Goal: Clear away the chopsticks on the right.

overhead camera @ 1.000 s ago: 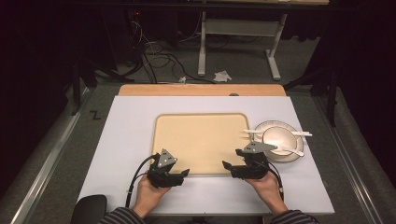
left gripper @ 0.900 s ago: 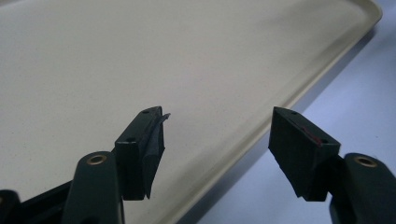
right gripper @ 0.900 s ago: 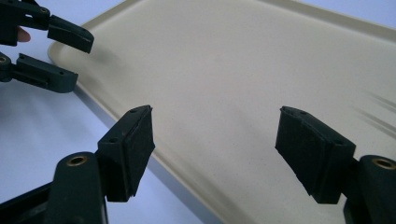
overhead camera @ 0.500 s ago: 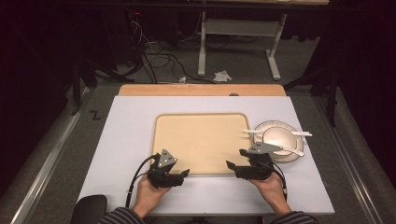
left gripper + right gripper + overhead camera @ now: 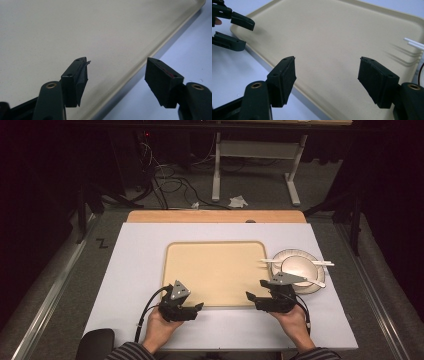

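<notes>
White tabletop [image 5: 135,270] hasn't changed much since a second ago: the right gripper [image 5: 254,298] has crept slightly along the near rim of the beige tray [image 5: 215,270], and the left gripper [image 5: 197,308] sits where it was, both with jaws spread wide and nothing between them. Looks like a two-handed tray grab is coming (my guess), since that rim runs right under each set of fingertips. Past the right gripper's fingertips, the bowl [image 5: 300,268] on a plate [image 5: 287,257] with white chopsticks [image 5: 300,262] sits just beside the tray's corner, so sliding that way could bump it.

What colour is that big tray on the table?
The tray is plain beige, seen best in the high view.
</notes>
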Action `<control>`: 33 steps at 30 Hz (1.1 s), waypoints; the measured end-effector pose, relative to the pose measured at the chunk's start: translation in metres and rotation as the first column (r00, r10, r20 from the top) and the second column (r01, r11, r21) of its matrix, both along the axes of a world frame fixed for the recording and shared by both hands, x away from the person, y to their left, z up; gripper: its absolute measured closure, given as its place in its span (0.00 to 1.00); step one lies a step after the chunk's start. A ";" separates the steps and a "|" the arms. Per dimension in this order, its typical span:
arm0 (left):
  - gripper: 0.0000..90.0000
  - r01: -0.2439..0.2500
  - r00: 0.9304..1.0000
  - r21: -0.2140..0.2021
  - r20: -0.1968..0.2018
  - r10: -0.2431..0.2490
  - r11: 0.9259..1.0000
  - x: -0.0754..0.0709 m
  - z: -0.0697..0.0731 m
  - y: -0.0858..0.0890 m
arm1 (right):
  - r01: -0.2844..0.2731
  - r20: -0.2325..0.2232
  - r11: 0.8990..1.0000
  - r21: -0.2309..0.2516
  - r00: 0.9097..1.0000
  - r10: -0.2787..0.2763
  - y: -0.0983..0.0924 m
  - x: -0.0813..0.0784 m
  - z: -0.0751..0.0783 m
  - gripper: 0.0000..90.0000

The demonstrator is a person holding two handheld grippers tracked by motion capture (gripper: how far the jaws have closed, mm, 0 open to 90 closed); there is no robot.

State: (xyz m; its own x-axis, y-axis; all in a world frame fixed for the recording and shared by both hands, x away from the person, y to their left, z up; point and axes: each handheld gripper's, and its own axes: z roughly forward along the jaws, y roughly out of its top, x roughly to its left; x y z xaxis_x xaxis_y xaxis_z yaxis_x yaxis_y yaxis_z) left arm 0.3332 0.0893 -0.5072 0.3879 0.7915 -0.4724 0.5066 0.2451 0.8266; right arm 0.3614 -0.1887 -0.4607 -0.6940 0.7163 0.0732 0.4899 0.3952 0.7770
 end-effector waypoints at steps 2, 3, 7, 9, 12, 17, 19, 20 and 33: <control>0.39 0.002 1.000 0.003 -0.001 -0.002 1.000 0.000 0.000 0.000 | 0.003 0.000 1.000 -0.001 1.000 -0.003 -0.001 0.000 0.000 0.35; 0.39 0.003 1.000 0.004 -0.002 -0.003 1.000 0.000 0.000 0.000 | 0.006 -0.002 1.000 -0.003 1.000 -0.006 -0.002 0.000 0.000 0.35; 0.38 0.005 1.000 0.007 -0.008 -0.005 1.000 0.000 -0.001 -0.001 | 0.013 -0.001 1.000 -0.003 1.000 -0.013 -0.004 -0.001 0.001 0.35; 0.38 0.008 1.000 0.010 -0.010 -0.008 1.000 0.000 -0.002 -0.001 | 0.018 0.002 1.000 -0.001 1.000 -0.018 -0.006 -0.001 0.001 0.35; 0.38 0.010 1.000 0.012 -0.012 -0.010 1.000 0.000 -0.002 -0.002 | 0.018 0.003 1.000 0.000 1.000 -0.018 -0.007 -0.001 0.001 0.35; 0.39 0.017 1.000 0.021 -0.017 -0.016 1.000 0.000 -0.003 -0.002 | 0.030 0.006 1.000 -0.006 1.000 -0.030 -0.009 0.000 0.000 0.35; 0.39 0.014 1.000 0.019 -0.020 -0.014 1.000 0.000 -0.004 -0.003 | 0.034 0.006 0.999 -0.003 0.999 -0.034 -0.010 0.000 0.001 0.35; 0.39 0.016 1.000 0.020 -0.021 -0.015 1.000 0.000 -0.004 -0.003 | 0.032 0.008 0.999 -0.005 0.999 -0.032 -0.011 0.000 0.001 0.35; 0.39 0.019 1.000 0.041 -0.014 -0.019 0.999 0.000 -0.005 -0.004 | 0.049 0.012 0.999 -0.005 0.999 -0.049 -0.013 0.001 0.001 0.38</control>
State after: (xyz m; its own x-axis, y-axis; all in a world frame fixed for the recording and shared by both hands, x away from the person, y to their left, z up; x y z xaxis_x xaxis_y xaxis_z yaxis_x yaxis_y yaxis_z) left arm 0.3329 0.0854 -0.5122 0.3968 0.8030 -0.4447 0.5218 0.2012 0.8290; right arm 0.3626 -0.2012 -0.4601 -0.6588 0.7498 0.0612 0.4993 0.3750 0.7811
